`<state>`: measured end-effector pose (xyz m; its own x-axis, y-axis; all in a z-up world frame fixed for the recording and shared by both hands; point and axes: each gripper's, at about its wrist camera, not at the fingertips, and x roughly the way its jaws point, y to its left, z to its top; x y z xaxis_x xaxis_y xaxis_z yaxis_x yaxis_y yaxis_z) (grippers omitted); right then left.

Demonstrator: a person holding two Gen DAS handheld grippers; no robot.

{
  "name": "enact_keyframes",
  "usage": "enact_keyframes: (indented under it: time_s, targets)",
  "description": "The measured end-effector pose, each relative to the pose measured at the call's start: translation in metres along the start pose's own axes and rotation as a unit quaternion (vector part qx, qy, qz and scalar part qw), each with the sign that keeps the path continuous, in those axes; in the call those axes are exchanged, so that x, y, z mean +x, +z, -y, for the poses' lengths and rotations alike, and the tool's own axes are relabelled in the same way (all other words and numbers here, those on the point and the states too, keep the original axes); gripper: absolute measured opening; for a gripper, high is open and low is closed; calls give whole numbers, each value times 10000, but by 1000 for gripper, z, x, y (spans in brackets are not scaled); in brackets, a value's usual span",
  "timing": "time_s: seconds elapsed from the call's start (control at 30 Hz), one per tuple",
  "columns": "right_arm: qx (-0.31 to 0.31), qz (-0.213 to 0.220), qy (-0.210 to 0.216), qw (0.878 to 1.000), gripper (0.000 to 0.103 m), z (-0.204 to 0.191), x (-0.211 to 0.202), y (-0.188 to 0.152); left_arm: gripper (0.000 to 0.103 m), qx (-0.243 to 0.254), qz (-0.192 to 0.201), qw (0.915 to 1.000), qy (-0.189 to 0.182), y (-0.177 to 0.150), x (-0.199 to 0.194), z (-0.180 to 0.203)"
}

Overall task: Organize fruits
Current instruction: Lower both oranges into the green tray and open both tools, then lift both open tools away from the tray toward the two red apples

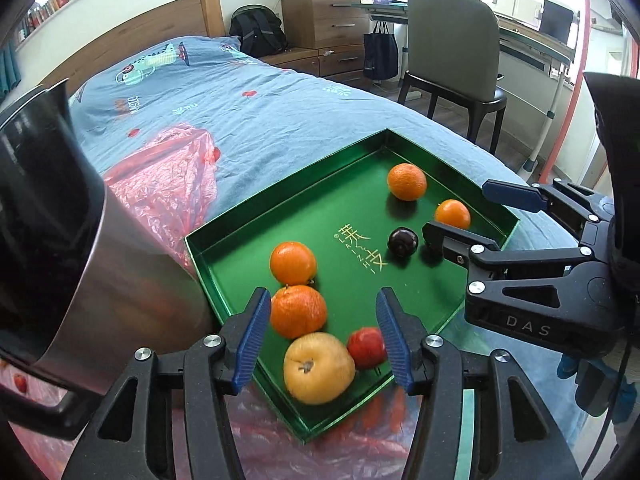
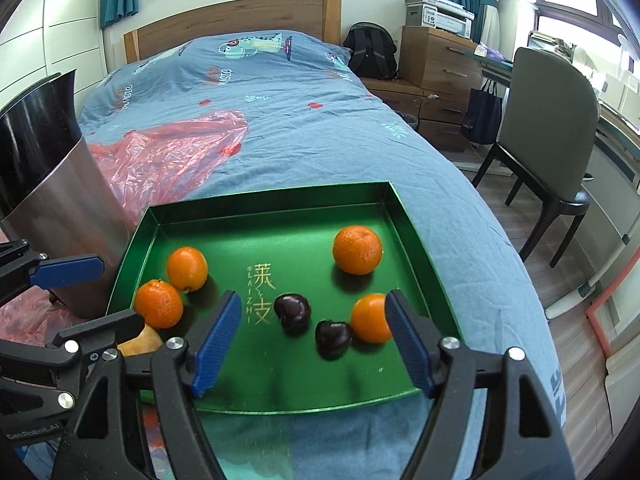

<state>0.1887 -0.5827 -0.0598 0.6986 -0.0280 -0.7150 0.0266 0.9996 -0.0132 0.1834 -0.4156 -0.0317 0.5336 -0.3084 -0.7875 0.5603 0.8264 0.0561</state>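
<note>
Fruit sits in two loose groups on the green tray [image 2: 276,200], which lies on the bed [image 2: 280,120], and the coming move turns on which hand is nearer which group. Left gripper [image 1: 322,336] hangs over the tray's near-left corner with its fingers partly apart and nothing pressed between them: the yellow apple [image 1: 318,368] and the small red apple [image 1: 366,347] lie directly under the gap, an orange [image 1: 298,311] just beyond the left finger and another orange [image 1: 293,263] past that.

Right gripper [image 2: 314,344] is spread wide and empty (no fruit touches a pad). Two dark plums [image 2: 294,311] lie just ahead of its gap, touching or nearly so, and a third orange [image 2: 370,318] sits against the inner side of its right finger; a fourth orange [image 2: 357,250] lies farther off toward the far-right corner.

So, as a judgement, the apples and the left oranges belong to the left hand and the plums and right oranges to the right, each reached by going straight down and slightly forward. Round fruit has no long axis to line up with.
</note>
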Motion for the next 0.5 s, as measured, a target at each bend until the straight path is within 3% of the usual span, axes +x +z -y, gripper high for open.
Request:
enact_keyframes:
  time_s: [0.17,0.5]
  targets:
    - [-70,27,176,9998,103,-20,-24,-19,50,-29,67,10000,20,-22,-26,-5]
    - [-116,201,696,9973,103,-68,-69,-45,51,-184,395,9983,398,-57,-81,-36]
